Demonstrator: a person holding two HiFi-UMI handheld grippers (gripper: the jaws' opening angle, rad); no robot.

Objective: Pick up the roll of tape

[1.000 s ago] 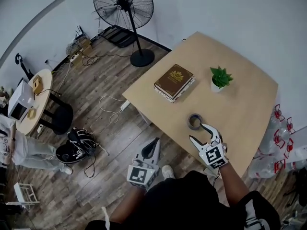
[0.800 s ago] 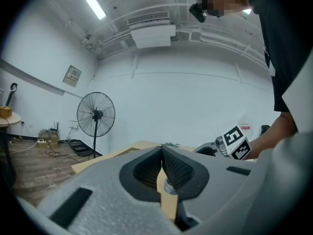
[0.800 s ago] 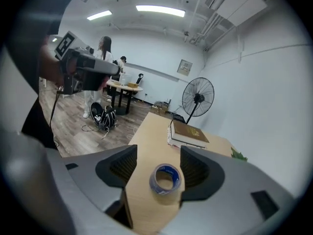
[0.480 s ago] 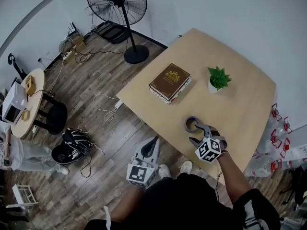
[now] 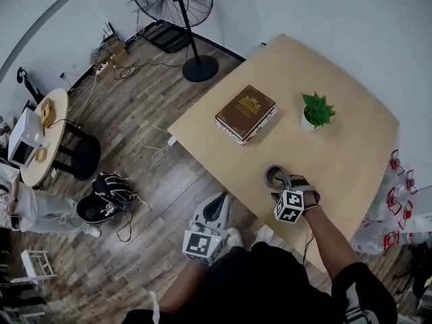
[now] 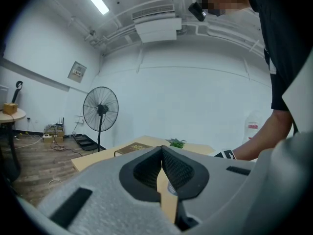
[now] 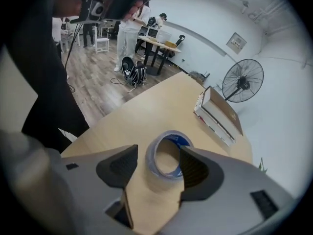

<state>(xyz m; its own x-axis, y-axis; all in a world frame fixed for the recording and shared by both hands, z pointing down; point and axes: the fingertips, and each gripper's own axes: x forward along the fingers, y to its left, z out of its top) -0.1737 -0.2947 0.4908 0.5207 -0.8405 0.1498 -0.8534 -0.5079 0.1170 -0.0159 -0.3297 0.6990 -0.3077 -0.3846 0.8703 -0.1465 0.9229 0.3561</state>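
Observation:
The roll of tape (image 5: pixel 273 175), grey with a blue inner label, lies flat near the front edge of the wooden table (image 5: pixel 344 147). In the right gripper view the roll of tape (image 7: pixel 165 161) sits between the jaws, with the left jaw just clear of it and the right jaw over its right wall. My right gripper (image 7: pixel 158 156) is open and low over the table; in the head view the right gripper (image 5: pixel 282 183) covers the roll's near side. My left gripper (image 5: pixel 215 210) hangs off the table over the floor, and the left gripper (image 6: pixel 162 152) is shut on nothing.
A brown book (image 5: pixel 246 113) and a small potted plant (image 5: pixel 315 110) stand farther back on the table. A standing fan (image 5: pixel 177 5) is on the floor beyond the table's left corner. Cables, a bag (image 5: pixel 106 201) and a round side table (image 5: pixel 42 137) lie to the left.
My right gripper has moved forward and down until its open jaws straddle the tape roll. The left gripper has stayed about where it was.

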